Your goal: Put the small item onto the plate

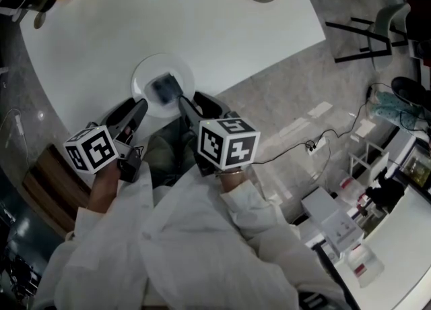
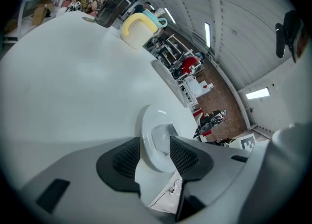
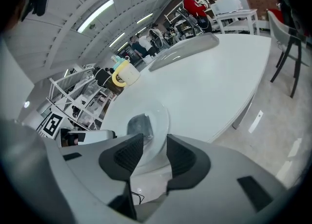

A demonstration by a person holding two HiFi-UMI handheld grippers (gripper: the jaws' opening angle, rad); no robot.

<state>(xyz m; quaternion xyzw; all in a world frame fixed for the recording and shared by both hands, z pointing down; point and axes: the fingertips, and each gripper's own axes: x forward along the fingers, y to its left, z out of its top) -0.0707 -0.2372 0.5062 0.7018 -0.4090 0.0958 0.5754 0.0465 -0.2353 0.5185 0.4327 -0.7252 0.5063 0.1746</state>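
Right gripper [image 3: 155,156] hangs at the near edge of the white table [image 1: 202,25], its jaws moderately apart and holding nothing, with the plate's rim showing through the gap. Left gripper [image 2: 155,157] sits beside it, parted about as far and also empty. Just ahead of both, the small dark item [image 1: 165,87] lies on the round white plate [image 1: 143,76].

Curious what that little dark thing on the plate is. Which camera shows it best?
The head view: the small item lies whole on the plate, seen from above. The right gripper view hides part behind a jaw; the left gripper view shows it pale and blurred.
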